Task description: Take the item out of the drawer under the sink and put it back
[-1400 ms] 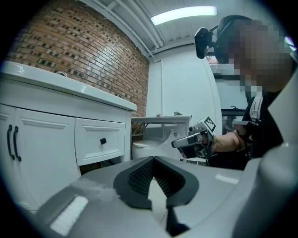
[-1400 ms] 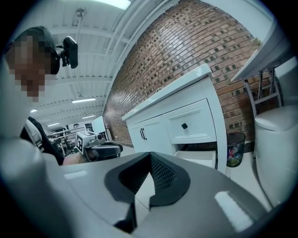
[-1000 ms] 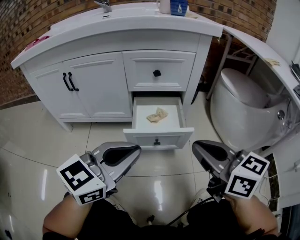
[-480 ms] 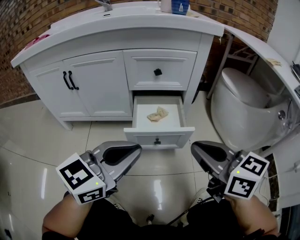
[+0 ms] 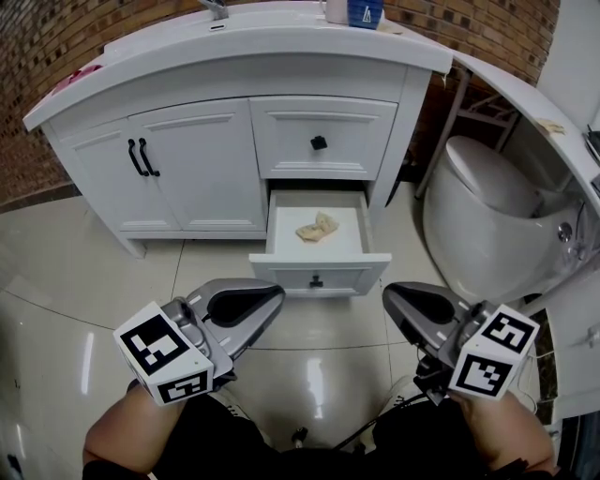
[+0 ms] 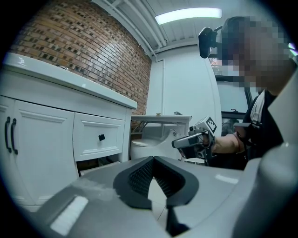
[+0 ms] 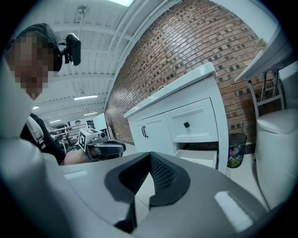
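The white vanity's lower drawer (image 5: 320,275) stands pulled out. A crumpled beige item (image 5: 317,226) lies on the drawer's floor. Both grippers hover low over the tiled floor, in front of the drawer and apart from it. My left gripper (image 5: 278,296) is shut with nothing in it, and its dark pads meet at the tip (image 6: 152,159). My right gripper (image 5: 386,296) is likewise shut and empty (image 7: 150,154). Each gripper shows in the other's view: the right gripper (image 6: 188,141) and the left gripper (image 7: 109,148).
The upper drawer (image 5: 319,141) with a black knob is closed, as are the double doors (image 5: 141,159) to its left. A white toilet (image 5: 487,206) stands close on the right. A blue cup (image 5: 364,11) sits on the countertop. A bin (image 7: 236,148) stands beside the vanity.
The head view has drifted very slightly. Both grippers and the open drawer stay where they were.
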### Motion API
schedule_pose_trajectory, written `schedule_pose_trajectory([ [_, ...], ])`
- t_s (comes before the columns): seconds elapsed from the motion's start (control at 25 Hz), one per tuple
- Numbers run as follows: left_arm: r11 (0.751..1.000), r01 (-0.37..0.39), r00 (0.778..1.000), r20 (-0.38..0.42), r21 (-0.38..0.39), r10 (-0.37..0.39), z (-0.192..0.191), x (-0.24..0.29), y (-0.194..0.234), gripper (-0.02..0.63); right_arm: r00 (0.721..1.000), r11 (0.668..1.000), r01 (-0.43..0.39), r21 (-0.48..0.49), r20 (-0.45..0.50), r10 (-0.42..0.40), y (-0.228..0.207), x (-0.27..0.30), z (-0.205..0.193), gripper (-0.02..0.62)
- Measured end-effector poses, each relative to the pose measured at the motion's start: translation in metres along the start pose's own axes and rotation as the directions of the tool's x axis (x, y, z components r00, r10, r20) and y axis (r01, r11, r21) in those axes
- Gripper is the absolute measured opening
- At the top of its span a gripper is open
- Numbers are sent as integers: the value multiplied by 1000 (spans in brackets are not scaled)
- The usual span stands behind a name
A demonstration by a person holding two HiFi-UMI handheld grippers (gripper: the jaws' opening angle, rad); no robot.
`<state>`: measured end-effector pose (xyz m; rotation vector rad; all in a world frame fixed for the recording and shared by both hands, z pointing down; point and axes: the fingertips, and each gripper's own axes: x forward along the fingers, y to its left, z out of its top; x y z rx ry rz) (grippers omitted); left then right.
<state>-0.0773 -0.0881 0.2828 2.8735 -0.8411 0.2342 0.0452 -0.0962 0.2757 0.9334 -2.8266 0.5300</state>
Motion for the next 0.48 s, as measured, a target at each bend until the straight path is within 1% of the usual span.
schedule_pose_trajectory([
  [0.48, 1000, -7, 1000, -1, -1, 7, 1, -1, 2, 6, 1000, 1000, -4, -7, 3, 4, 2, 0, 2, 3],
])
